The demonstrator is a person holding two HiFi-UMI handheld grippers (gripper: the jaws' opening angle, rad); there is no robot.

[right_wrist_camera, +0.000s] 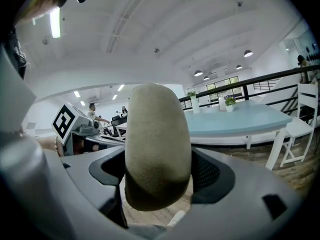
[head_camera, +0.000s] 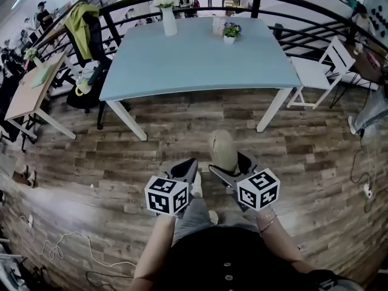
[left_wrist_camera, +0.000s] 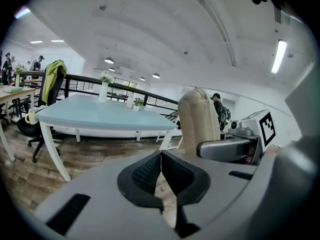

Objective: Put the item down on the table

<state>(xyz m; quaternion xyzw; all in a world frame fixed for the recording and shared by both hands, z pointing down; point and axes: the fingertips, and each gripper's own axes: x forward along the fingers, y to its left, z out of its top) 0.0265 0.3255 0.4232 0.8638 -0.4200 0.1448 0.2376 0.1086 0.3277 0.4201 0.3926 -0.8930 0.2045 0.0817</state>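
A tan, rounded soft item (head_camera: 222, 151) stands upright between the jaws of my right gripper (head_camera: 229, 166), which is shut on it. In the right gripper view the tan item (right_wrist_camera: 157, 144) fills the middle and hides the gap between the pads. My left gripper (head_camera: 189, 170) is just left of it, shut with nothing in it; its black pads (left_wrist_camera: 161, 172) meet. From the left gripper view the tan item (left_wrist_camera: 199, 121) rises at the right. The light blue table (head_camera: 200, 56) stands ahead, well beyond both grippers.
On the table's far side stand a white vase with flowers (head_camera: 167, 12) and a small potted plant (head_camera: 230, 33). A white chair (head_camera: 321, 71) is at its right, a chair with a yellow-green jacket (head_camera: 85, 26) at its left. Wooden floor lies below.
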